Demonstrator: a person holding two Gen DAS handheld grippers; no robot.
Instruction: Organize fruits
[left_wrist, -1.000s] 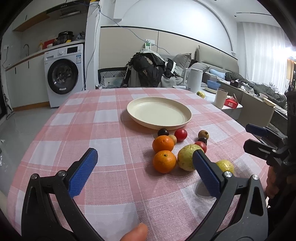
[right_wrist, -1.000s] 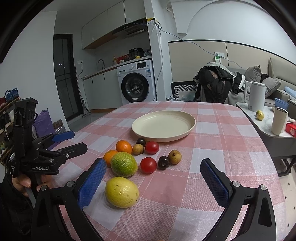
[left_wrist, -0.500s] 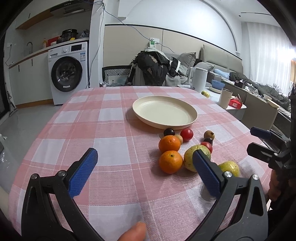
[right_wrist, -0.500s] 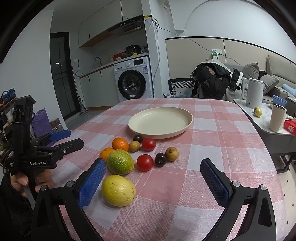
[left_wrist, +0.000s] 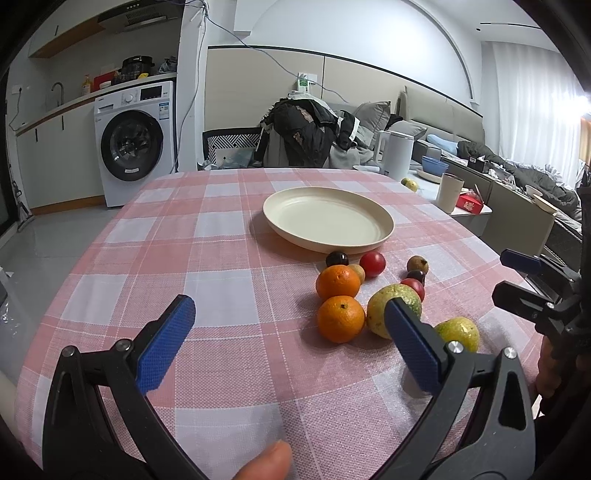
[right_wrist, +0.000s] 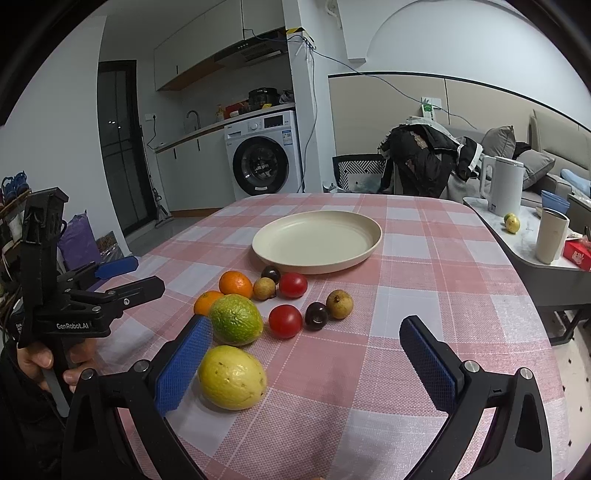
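My right gripper (right_wrist: 306, 363) is spread wide and empty, and so is my left gripper (left_wrist: 291, 347). The yellow fruit (right_wrist: 232, 377) lies on the checked cloth (right_wrist: 424, 280) just inside my right gripper's left pad, at about ten o'clock from its centre, long axis crosswise. The right is nearer. The empty plate (right_wrist: 373, 242) waits at twelve o'clock beyond the other fruit.
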